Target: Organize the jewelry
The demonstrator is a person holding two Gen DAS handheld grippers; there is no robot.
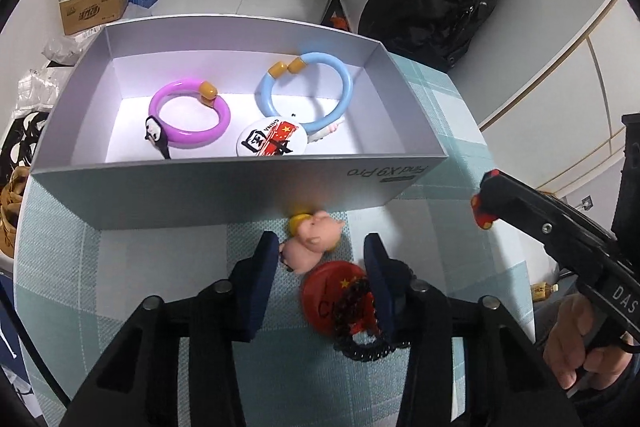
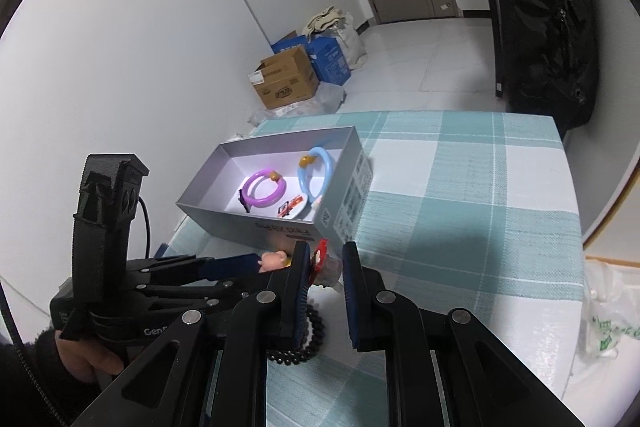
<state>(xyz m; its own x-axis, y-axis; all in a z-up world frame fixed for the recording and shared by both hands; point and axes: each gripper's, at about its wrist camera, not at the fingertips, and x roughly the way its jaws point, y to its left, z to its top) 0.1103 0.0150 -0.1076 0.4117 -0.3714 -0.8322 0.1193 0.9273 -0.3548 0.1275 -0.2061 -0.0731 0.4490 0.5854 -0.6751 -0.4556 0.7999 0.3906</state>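
Released left fingers (image 1: pixel 264 267) flank pig (image 1: pixel 312 239), snout toward box (image 1: pixel 240 183); right fingers (image 2: pixel 354 279) grasp red charm (image 1: pixel 483 215).

Ahead of the left jaws stands the box (image 1: pixel 224 187); between them the pig figure (image 1: pixel 310 245), with the badge (image 1: pixel 334 297) nearer.

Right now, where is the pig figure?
Left wrist view: the pig lies on the cloth before the box, between the left jaws, beside the red badge.

Red badge (image 1: pixel 326 293) lettering half hidden under black bead bracelet (image 1: pixel 360 323) and gripper pad.
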